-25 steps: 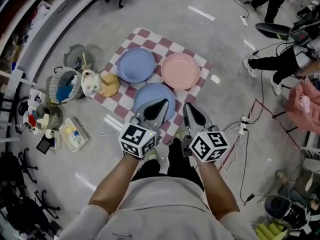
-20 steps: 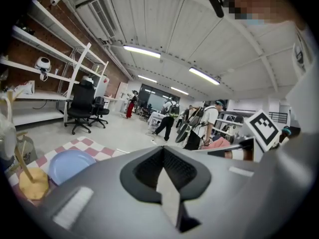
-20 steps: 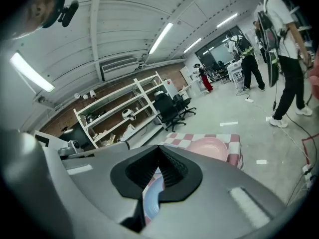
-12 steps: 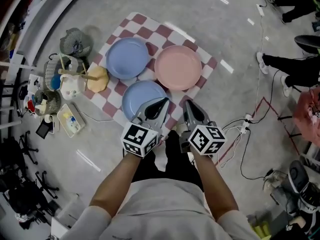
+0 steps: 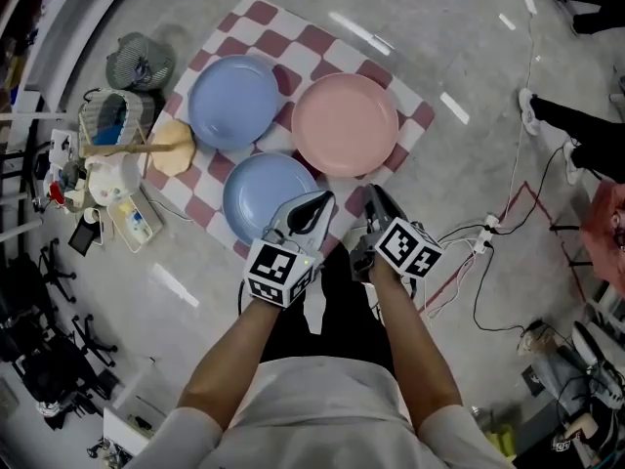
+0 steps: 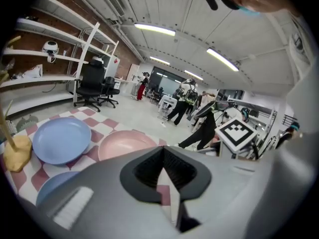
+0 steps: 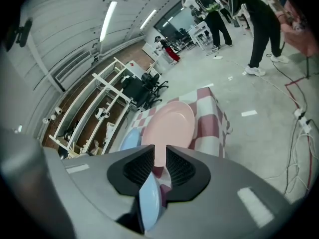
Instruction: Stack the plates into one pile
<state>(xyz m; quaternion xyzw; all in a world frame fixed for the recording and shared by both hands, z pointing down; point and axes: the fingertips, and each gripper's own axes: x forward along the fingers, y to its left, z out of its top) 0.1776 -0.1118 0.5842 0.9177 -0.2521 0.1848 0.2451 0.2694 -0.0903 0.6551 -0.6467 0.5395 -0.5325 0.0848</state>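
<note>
Hovering over the checkered cloth (image 5: 262, 15) | left gripper (image 5: 314, 206) tips pressed together, right gripper (image 5: 376, 199) jaws a slit apart, both empty | pink plate (image 5: 345, 123) at 2 o'clock, far blue plate (image 5: 234, 101) at 10, near blue plate (image 5: 264, 193) at 6, all apart | you've stacked none yet.

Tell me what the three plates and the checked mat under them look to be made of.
The pink plate, far blue plate and near blue plate: smooth, single-colour, dull sheen without sharp glints, so likely plastic or melamine; matte-glazed ceramic not excluded. The checked mat: thin matte fabric, its edge rippled on the floor.
</note>
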